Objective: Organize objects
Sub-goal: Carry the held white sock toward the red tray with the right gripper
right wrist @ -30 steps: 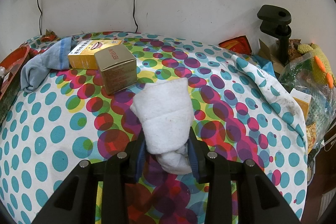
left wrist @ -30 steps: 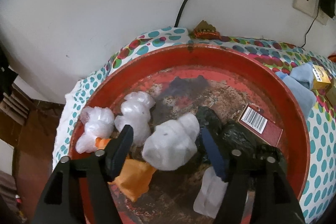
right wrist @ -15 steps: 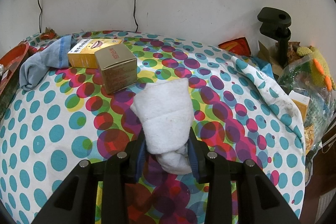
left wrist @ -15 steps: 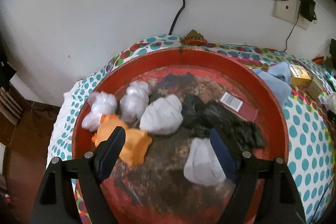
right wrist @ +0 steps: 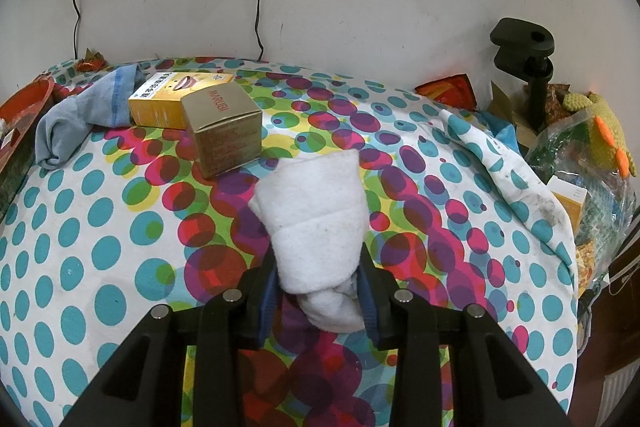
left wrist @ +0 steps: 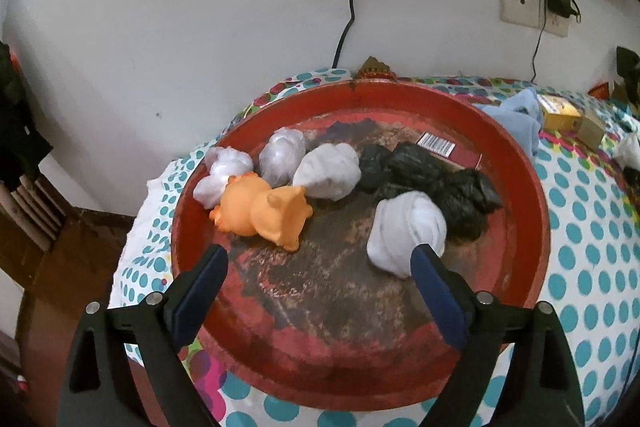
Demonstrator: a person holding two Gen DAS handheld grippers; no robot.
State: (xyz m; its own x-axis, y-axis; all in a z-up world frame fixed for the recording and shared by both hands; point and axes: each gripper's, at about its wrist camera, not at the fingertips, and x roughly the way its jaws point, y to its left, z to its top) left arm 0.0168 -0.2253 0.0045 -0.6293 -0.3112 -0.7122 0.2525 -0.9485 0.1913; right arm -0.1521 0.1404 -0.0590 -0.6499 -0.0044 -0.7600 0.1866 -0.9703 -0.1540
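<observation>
Left wrist view: left hand-held gripper, jaws opening wide, nothing between them, over a round red tray with a worn, mottled floor. Tray holds: two clear crinkled plastic bundles; two white rolled cloths, one central, one just beyond the right fingertip; one orange rubber toy; a crumpled black bag cluster; one flat red barcoded box.

Right wrist view: right hand-held gripper clamped on a white rolled towel, soft and tapered, above the polka-dot desk. Beyond it: two cardboard boxes, one gold, one yellow; one blue sock; a black clamp at right.
</observation>
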